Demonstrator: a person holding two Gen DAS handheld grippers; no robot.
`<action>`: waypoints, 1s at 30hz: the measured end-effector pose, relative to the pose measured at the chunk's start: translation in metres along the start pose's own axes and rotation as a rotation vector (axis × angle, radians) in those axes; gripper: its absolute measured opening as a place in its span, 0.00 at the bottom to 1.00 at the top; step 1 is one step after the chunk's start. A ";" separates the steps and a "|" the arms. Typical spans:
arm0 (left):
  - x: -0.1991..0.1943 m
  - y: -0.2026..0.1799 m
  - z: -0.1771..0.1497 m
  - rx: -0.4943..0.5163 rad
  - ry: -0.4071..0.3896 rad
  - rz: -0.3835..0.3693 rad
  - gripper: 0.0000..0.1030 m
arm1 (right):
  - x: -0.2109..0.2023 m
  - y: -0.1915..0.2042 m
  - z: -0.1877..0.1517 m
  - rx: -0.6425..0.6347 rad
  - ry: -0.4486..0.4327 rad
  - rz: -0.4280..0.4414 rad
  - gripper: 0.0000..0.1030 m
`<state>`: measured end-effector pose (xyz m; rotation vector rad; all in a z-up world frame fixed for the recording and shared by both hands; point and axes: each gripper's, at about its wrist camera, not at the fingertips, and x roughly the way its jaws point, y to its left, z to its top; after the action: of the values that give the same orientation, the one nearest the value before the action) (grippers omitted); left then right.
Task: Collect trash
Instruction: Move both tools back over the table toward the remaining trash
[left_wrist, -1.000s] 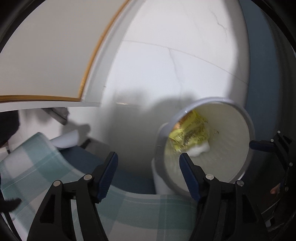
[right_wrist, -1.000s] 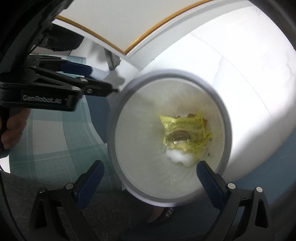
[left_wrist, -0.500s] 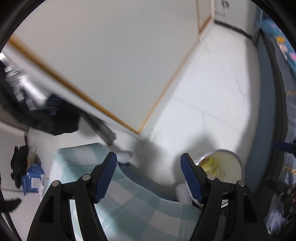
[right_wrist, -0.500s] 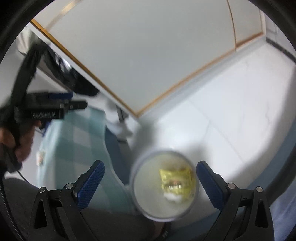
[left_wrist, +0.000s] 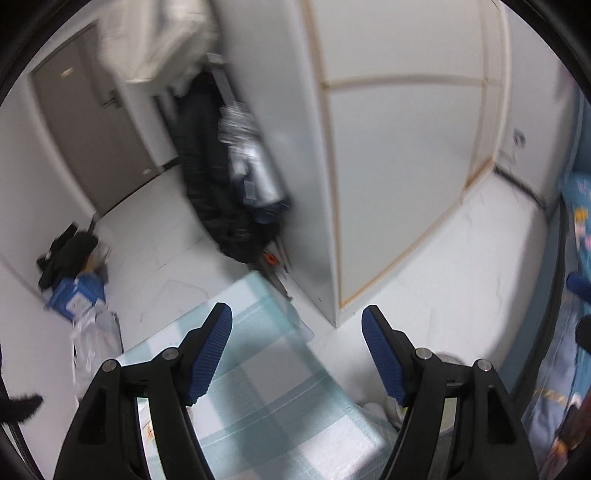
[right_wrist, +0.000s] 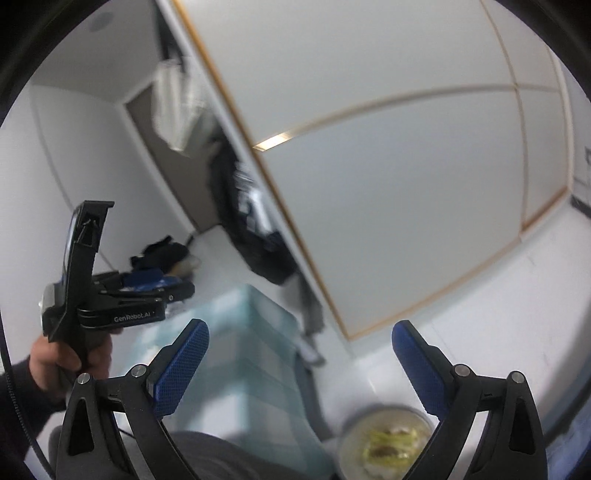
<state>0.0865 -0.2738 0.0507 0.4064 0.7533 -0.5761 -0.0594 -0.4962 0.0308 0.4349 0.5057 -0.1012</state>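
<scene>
Hand (right_wrist: 70, 363) at far left grips the left gripper (left_wrist: 295, 354), whose blue pads have just been spreading and hold nothing, above a teal checked cloth (left_wrist: 266, 402). White cabinet panels (right_wrist: 388, 192) fill the middle. Right gripper (right_wrist: 299, 363) stands wide and empty over the white trash bin (right_wrist: 384, 446), lower right, with a yellow wrapper (right_wrist: 391, 441) inside.

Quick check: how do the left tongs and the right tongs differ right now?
The left tongs stand a bit narrower in their own view than the right tongs. The right tongs look down on the bin with the yellow wrapper near their right finger; the left tongs show only a sliver of its rim, and mostly checked cloth. Both are open and empty.
</scene>
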 end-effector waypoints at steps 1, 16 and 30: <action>-0.009 0.010 -0.002 -0.031 -0.021 0.004 0.72 | 0.000 0.008 0.002 -0.011 -0.008 0.010 0.98; -0.082 0.125 -0.061 -0.356 -0.196 0.128 0.88 | 0.022 0.159 0.001 -0.220 -0.070 0.222 0.99; -0.077 0.201 -0.123 -0.568 -0.283 0.217 0.99 | 0.085 0.230 -0.029 -0.326 0.054 0.267 1.00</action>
<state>0.1017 -0.0267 0.0538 -0.1197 0.5596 -0.1910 0.0472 -0.2744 0.0532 0.1824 0.5021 0.2484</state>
